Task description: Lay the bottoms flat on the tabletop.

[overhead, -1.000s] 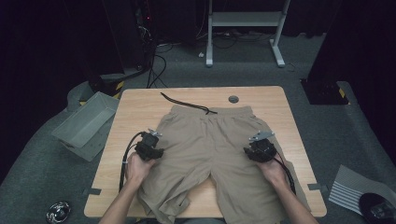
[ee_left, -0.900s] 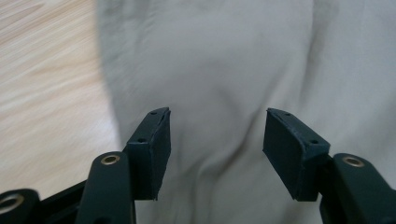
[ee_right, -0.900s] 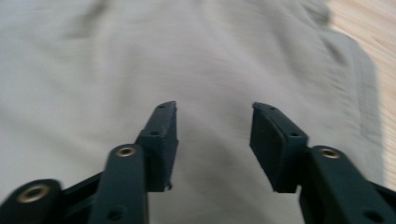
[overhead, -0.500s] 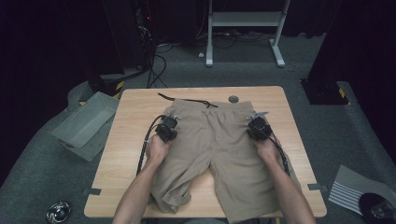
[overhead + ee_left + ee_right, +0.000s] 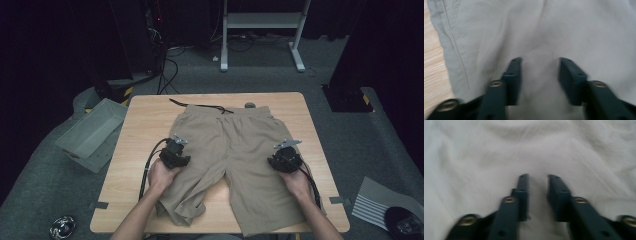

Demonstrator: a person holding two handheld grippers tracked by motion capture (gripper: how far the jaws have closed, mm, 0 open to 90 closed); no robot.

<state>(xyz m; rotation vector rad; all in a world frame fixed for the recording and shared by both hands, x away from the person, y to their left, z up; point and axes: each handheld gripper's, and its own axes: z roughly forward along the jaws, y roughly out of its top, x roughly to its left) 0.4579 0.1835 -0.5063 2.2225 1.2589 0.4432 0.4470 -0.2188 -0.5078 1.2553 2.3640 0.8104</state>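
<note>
Khaki shorts lie flat on the wooden table, waistband at the far side, black drawstring trailing left. My left gripper rests over the left leg. Its jaws have just been opening, and in the left gripper view the gripper stands open with bare cloth below and nothing pinched. My right gripper sits over the right leg. Its jaws have also just been opening, to a narrow gap over the fabric.
The left leg's hem is bunched near the table's front edge. A grey bin stands on the floor at left, a white metal frame behind the table, a striped sheet at right. A small round disc lies by the waistband.
Both grippers have drawn back from the waistband toward the person, down onto the legs, and their jaws now stand apart. The shorts lie farther up the table than a second ago.
</note>
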